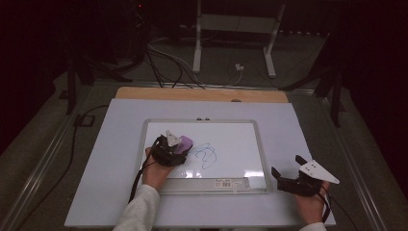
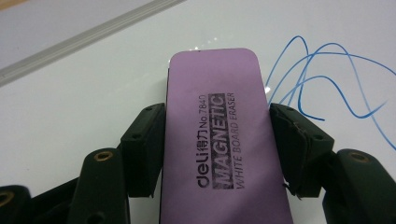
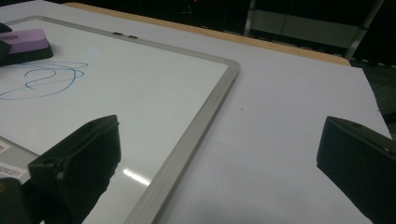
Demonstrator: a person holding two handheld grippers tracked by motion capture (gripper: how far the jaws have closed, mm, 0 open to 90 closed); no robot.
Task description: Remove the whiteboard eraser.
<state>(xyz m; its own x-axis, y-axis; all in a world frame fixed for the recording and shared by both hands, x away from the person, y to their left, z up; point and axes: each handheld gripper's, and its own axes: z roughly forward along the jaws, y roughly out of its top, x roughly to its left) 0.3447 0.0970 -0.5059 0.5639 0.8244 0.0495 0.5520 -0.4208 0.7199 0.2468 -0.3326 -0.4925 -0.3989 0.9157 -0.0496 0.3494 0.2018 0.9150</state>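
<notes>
Eraser (image 2: pixel 219 135) clamped in the left gripper (image 1: pixel 169 150), resting on the whiteboard (image 1: pixel 250 126) just left of the blue scribble (image 1: pixel 206 155).

Left to right: the left gripper's jaws press the purple eraser's long sides, and it sits near the board's upper left with the scribble untouched beside it, so wiping looks about to start. The next move likely calls for keeping the felt flat and sweeping right across the lines. Off the board's right edge, the right gripper (image 1: pixel 288 167) rests on the table (image 1: pixel 110 159), jaws wide apart, holding nothing.
</notes>
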